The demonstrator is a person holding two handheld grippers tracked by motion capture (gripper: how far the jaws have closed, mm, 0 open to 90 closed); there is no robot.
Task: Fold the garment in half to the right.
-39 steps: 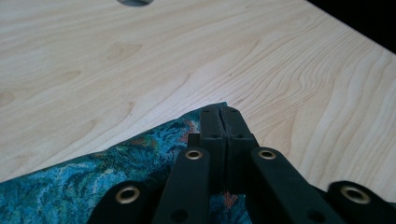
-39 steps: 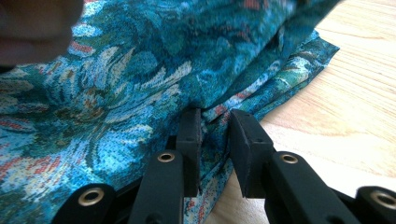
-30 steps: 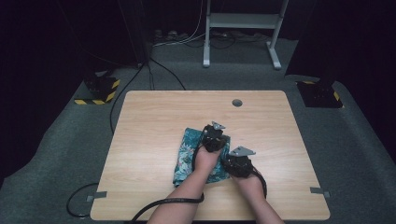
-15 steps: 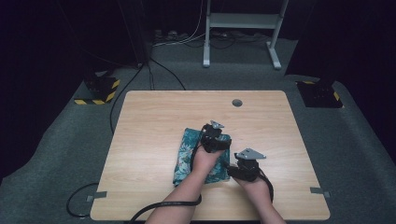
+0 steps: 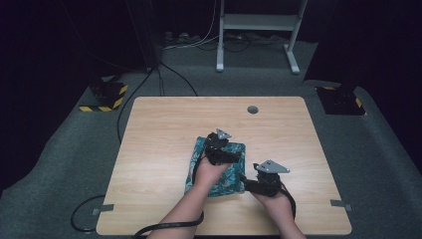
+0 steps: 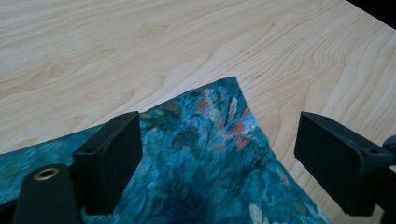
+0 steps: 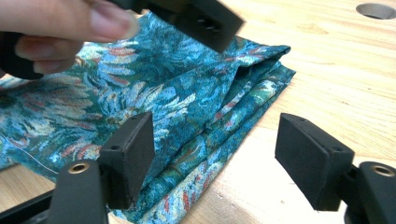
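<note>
Folded teal cloth (image 5: 216, 164) lies near-centre on the table (image 5: 159, 139). Your left gripper (image 5: 222, 149) and right gripper (image 5: 251, 183) have just been opening, nothing between them. Risk: the loose right-hand layers (image 7: 243, 88) spring apart if you brush them.

L gripper (image 5: 217, 144): jaws just opening, now wide apart, pads off teal cloth (image 5: 219, 167); cloth corner lies flat under gap, not pinched. Was clamped tight before. R gripper (image 5: 249, 183): jaws also just opening, no fabric pressed betw pads; folded cloth edge just below. R hand (image 5: 271, 196) shifts right, off cloth edge.
</note>
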